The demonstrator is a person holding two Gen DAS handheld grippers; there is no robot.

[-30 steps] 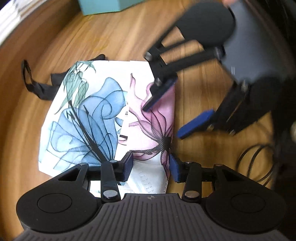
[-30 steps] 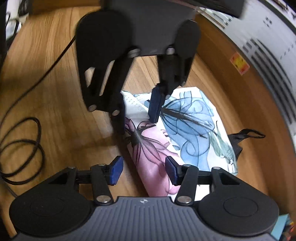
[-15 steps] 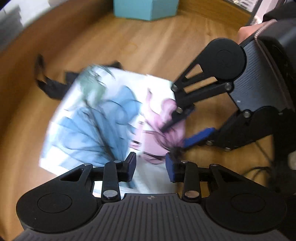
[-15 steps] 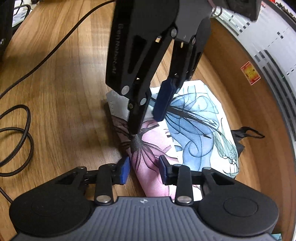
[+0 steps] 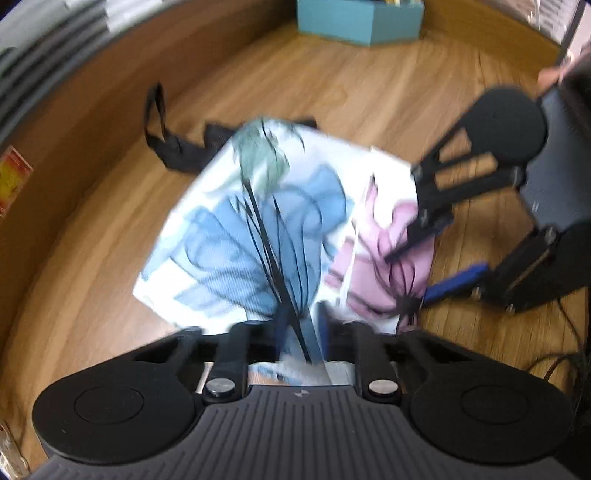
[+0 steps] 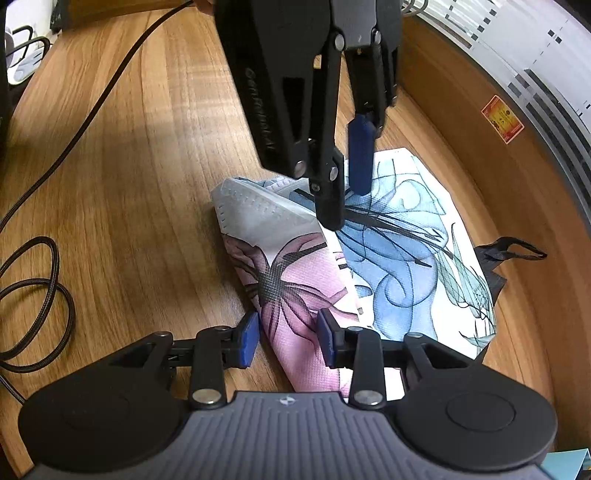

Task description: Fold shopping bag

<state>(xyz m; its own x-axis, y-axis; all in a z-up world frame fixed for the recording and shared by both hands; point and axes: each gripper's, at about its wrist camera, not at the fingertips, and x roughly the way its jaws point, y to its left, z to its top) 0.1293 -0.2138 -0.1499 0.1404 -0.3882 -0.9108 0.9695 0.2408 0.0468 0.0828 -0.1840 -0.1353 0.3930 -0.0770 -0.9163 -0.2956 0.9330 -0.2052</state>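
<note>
**Left jaws pinch the bag's near edge, right jaws straddle its pink corner**

One shopping bag (image 6: 399, 258) lies partly folded on the wooden surface (image 6: 147, 155), printed with a blue flower, a pink flower and green leaves, all outlined in black. A plain white embossed panel shows at one corner, and one black handle strap (image 6: 513, 251) sticks out from the far end, resting on the wood.

Two grippers work on it. The left gripper (image 5: 301, 325) has just been closing its jaws, and they now pinch a raised fold of the blue-printed fabric at the bag's near edge; this view is blurred. The right gripper (image 6: 286, 338) has its jaws parted on either side of the pink corner, with the cloth between the blue pads; the pads do not appear to press on it.

Raised lettering runs along the left gripper's side as seen from the right wrist, but I cannot read it with certainty. One red-and-yellow sticker (image 6: 502, 119) sits on the wooden rim; its print is too small to read.

One black cable (image 6: 37, 299) loops on the surface, well apart from the bag. One teal box (image 5: 360, 18) stands at the far side
</note>
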